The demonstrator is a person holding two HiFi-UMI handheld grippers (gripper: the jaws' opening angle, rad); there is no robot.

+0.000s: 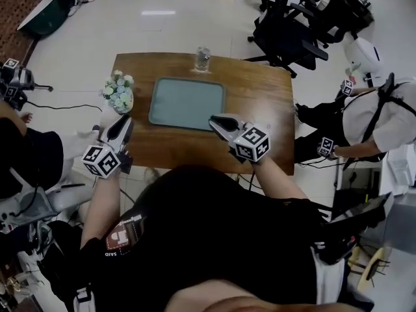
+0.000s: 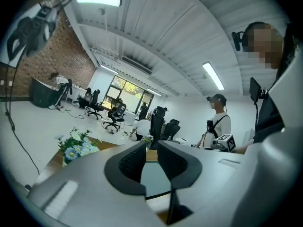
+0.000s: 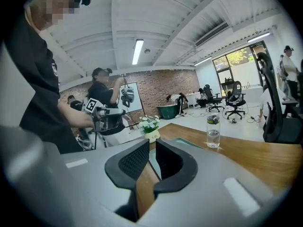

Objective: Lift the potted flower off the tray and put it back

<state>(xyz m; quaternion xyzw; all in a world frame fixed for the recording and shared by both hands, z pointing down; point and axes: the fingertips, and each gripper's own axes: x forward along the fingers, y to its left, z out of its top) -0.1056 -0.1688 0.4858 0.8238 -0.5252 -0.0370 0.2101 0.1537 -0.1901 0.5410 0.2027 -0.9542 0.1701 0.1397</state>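
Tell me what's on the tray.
Nothing: the tray is bare. The potted flower stands on the table left of it. Only its near right corner is covered, by the right gripper.

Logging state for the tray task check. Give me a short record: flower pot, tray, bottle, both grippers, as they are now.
table: wooden, carries all items below
tray: middle of the table, nothing on it
potted flower: on the table left of the tray, not on it
bottle: upright at the far edge, beyond the tray
left gripper: on the near side of the potted flower, jaws slightly apart, nothing between
right gripper: by the tray's near right corner, jaws slightly apart, nothing between
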